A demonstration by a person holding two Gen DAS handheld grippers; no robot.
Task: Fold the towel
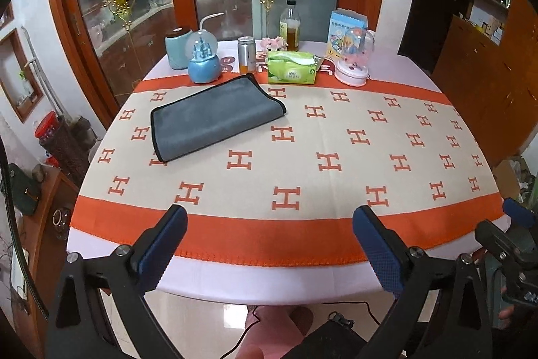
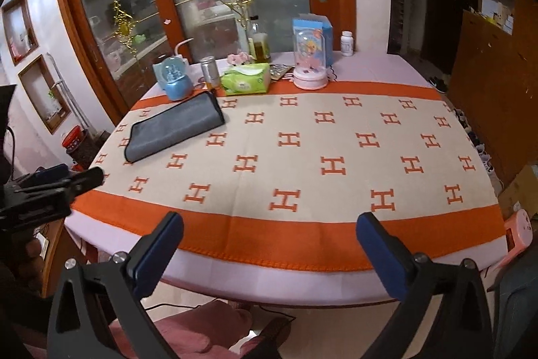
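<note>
Though the grey towel (image 1: 215, 115) lies at about ten o'clock on the patterned tablecloth (image 1: 302, 140), it already looks folded into a neat layered rectangle, so the folding seems done or nearly so. Both the left gripper (image 1: 269, 244) and the right gripper (image 2: 269, 248) hang released, jaws wide and holding nothing, at six o'clock by the table's near edge, well apart from the towel.
</note>
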